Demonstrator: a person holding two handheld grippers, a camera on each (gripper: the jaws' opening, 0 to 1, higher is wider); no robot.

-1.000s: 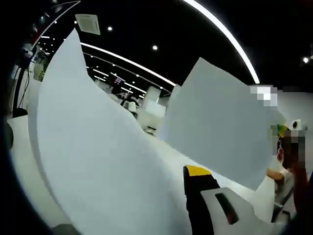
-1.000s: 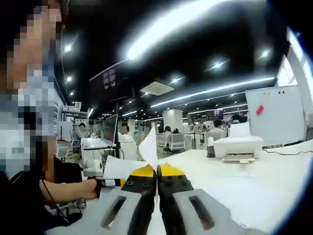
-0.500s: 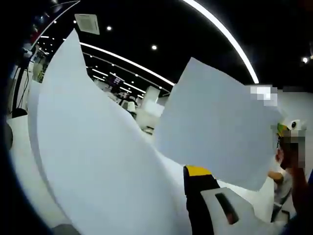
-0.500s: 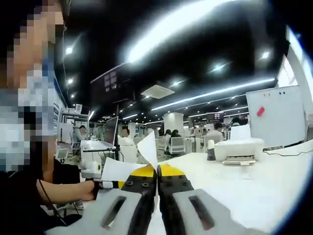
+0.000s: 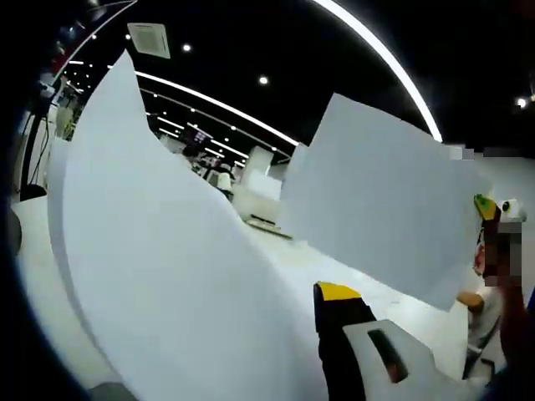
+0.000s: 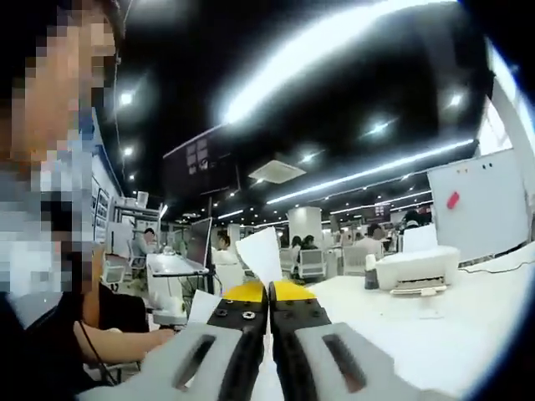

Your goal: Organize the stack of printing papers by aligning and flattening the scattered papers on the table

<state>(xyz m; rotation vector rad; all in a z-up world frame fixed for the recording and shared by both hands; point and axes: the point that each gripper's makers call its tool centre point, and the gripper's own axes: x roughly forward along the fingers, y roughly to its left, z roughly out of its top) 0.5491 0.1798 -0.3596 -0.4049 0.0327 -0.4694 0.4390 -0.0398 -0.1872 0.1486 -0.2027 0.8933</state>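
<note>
My right gripper [image 6: 268, 294] has its yellow-tipped jaws pressed together on thin white printing paper sheets [image 6: 261, 256], lifted above the white table [image 6: 435, 334]. My left gripper's [image 5: 334, 302] closure I cannot tell; 2 sheets rise before it, near a white printer [image 6: 416, 270].

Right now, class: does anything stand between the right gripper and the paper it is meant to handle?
Nothing visible does. The right gripper has its jaws shut on a sheet of paper that rises edge-on from between them, so paper and jaws already touch. The printer stands farther off on the white table, to one side.
</note>
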